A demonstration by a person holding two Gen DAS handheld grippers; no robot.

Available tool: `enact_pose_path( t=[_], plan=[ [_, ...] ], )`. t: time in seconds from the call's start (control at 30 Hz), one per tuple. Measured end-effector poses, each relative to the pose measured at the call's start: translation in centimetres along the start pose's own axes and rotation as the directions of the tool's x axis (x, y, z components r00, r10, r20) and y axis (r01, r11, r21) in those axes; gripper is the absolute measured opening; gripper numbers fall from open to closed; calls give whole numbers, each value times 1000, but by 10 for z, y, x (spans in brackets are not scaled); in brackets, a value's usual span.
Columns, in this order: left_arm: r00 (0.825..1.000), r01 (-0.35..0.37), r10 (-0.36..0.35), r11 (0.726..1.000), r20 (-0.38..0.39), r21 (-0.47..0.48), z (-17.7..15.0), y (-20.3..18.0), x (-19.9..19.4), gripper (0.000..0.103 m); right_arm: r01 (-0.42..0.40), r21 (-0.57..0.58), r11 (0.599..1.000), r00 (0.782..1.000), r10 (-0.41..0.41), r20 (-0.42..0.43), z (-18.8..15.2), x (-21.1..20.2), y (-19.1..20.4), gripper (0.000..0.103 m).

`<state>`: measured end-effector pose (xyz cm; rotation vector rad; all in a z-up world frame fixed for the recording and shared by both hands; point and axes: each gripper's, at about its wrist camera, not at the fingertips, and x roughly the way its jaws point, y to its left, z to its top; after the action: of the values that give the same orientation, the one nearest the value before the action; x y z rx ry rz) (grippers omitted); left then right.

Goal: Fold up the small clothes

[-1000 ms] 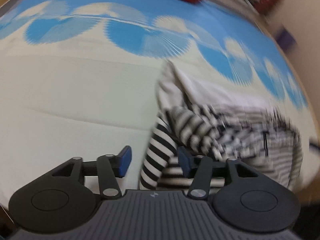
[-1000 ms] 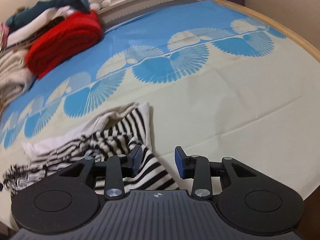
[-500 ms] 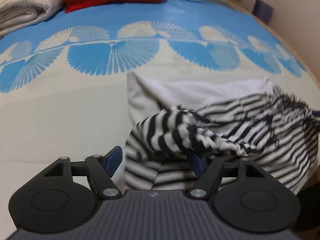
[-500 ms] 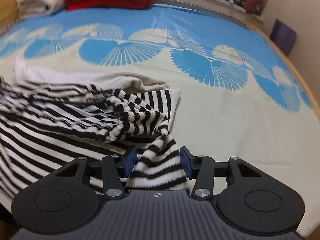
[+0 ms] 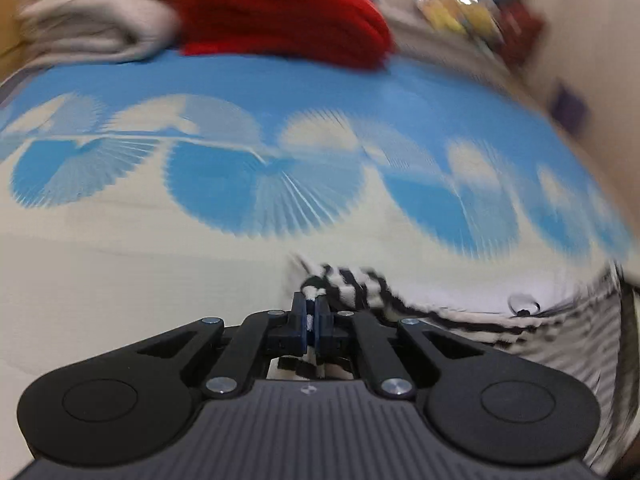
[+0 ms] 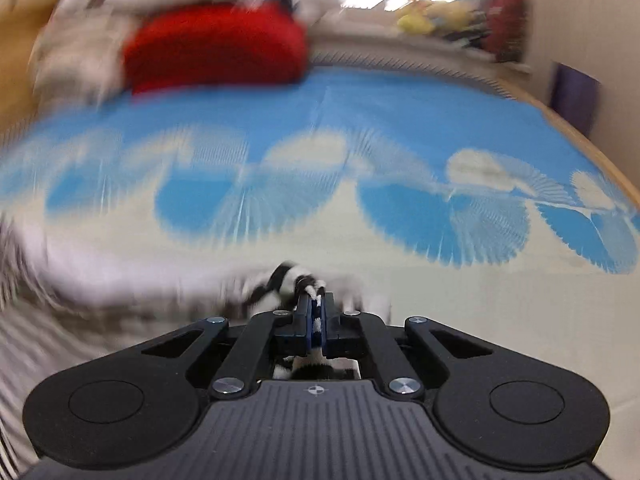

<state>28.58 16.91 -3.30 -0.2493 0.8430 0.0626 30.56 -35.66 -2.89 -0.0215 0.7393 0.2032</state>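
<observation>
A black-and-white striped garment (image 5: 460, 312) lies on the bed, blurred by motion. In the left wrist view its edge is pinched between the blue pads of my left gripper (image 5: 311, 314), which is shut on it, and the cloth trails off to the right. In the right wrist view my right gripper (image 6: 317, 310) is shut on another striped edge of the same garment (image 6: 280, 280), whose body spreads away to the left. Both grippers sit low over the cream part of the bedcover.
The bedcover (image 5: 280, 184) is cream with blue fan shapes. At the far end lie a folded red knit (image 5: 280, 16) and beige folded cloth (image 5: 92, 28). Soft toys (image 6: 424, 20) line a sill behind. The bed's wooden edge (image 6: 580, 136) runs along the right.
Both grippers were open over the striped garment, each with fabric between its pads; now both have closed onto striped edges. Both views have swung across the bed and blurred.
</observation>
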Motion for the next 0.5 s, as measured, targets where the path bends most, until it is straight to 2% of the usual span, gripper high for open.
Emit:
enact_pose_path(
  t=[0.03, 0.1, 0.17, 0.23, 0.33, 0.43, 0.47, 0.5],
  plan=[
    [1000, -8, 9, 1000, 15, -29, 3, 3, 0, 3, -8, 61, 998, 999, 6, 42, 7, -2, -6, 3],
    [1000, -24, 24, 1000, 17, -2, 7, -4, 5, 3, -3, 119, 993, 996, -7, 89, 15, 0, -9, 3],
    [999, -41, 40, 999, 29, 27, 11, -8, 9, 3, 29, 112, 993, 996, -39, 84, 20, 9, -3, 3],
    [996, -55, 54, 999, 66, 1, 16, -5, 11, 3, 52, 139, 989, 995, -63, 75, 24, 17, -2, 3],
    [992, -85, 85, 996, 95, -3, 20, -3, 19, 3, 58, 154, 986, 991, -76, 113, 32, 25, 2, 3],
    [996, -91, 90, 996, 22, 21, 19, -4, 45, 4, 100, 127, 987, 988, -114, 108, 35, 38, 10, 3],
    [996, -67, 68, 998, -50, 19, 16, -4, 60, 5, 123, 119, 985, 987, -134, 87, 33, 46, 11, 3],
    [990, -51, 52, 999, -132, 14, 12, -2, 75, 9, 154, 109, 982, 986, -160, 45, 30, 56, 11, 4]
  ],
)
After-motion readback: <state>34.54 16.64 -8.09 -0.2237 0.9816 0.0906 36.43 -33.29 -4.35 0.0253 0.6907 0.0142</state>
